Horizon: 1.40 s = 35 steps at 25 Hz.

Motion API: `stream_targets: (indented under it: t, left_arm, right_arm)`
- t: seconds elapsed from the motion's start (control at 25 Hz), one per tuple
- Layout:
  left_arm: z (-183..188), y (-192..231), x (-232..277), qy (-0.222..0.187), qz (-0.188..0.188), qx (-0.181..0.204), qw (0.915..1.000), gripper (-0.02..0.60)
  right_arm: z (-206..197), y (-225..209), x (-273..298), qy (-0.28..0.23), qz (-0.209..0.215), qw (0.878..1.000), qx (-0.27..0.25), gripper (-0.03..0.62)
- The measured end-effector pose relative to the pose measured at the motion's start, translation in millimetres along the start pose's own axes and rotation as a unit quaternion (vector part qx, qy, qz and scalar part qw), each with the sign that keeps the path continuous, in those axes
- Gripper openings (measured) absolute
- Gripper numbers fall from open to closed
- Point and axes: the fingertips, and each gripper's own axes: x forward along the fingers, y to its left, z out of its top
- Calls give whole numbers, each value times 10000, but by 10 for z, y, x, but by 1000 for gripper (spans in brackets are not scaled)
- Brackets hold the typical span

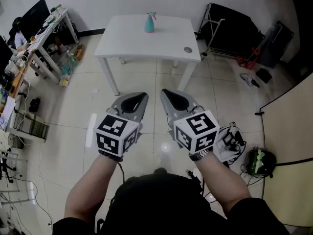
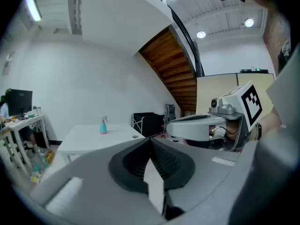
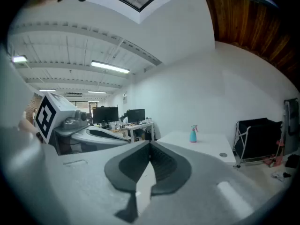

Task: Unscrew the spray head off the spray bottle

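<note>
A teal spray bottle [image 1: 149, 23] with a pink spray head stands upright near the far edge of a white table [image 1: 146, 43]. It shows small in the left gripper view, the bottle [image 2: 103, 125], and in the right gripper view, the bottle [image 3: 193, 134]. My left gripper [image 1: 143, 98] and right gripper [image 1: 165, 93] hover side by side over the floor, well short of the table. Both are shut with nothing between the jaws. The left gripper [image 2: 151, 139] and right gripper [image 3: 150, 143] tips meet.
A small round disc [image 1: 188, 49] lies on the table's right side. Cluttered desks with monitors [image 1: 34, 38] stand at the left. A black folding cart [image 1: 230, 31] is at the back right. Cables and a green device [image 1: 259, 161] lie on the tiled floor at the right.
</note>
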Motion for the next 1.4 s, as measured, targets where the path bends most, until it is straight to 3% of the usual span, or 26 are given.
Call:
stream_targets:
  t: [0.64,1.4]
  left_arm:
    - [203,-22,757,53,233,17,9997,14]
    - [303,431,1176,101,181,-45,9998,15]
  right_arm:
    - [18,-749,158,64,219,9997,35,-11]
    - [81,-1056,677,152,185,9997,71,-11]
